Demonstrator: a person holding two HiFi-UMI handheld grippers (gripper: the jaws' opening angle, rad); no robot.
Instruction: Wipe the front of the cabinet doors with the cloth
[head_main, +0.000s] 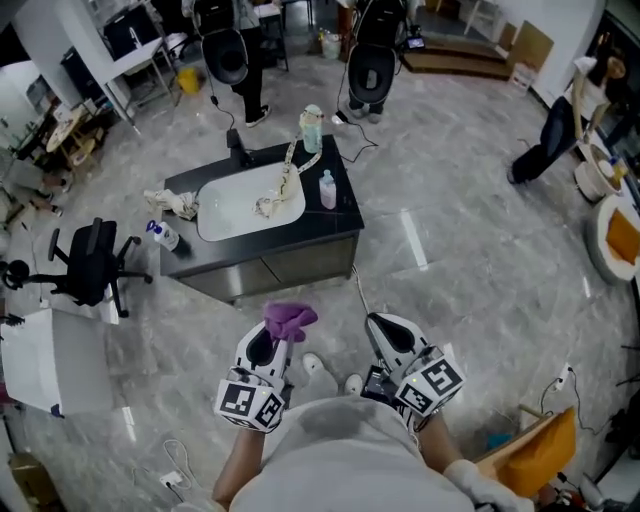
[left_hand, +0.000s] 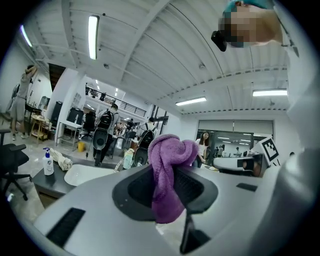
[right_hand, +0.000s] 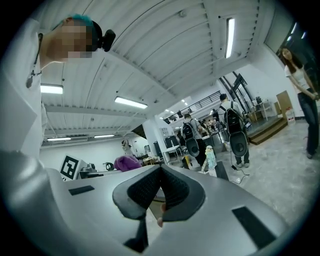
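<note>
Item: crumpled purple fabric cloth (head_main: 290, 320), one piece. Location: clamped in the left gripper (head_main: 268, 345), whose grey jaws are pressed in on the bunched middle of the cloth. A rounded wad stands proud of the tips at 12 o'clock and a short tail hangs down at 6 o'clock between the pads. Companion tool: right gripper (right_hand: 160, 192), at 3 o'clock of the left one, jaws brought fully together with nothing between them. Work surface: grey flat-fronted cabinet doors (head_main: 285, 268) below a black countertop (head_main: 340, 215) with a white basin, at 12 o'clock of both grippers and well apart from the cloth. Handling, as judged: light, limp and compressible, not fragile and not slippery. Drag against a door face could tug it out of a shallow pinch. Best hold: deep across the thickest bunch, as now, leaving the protruding wad free as the wiping face.
</note>
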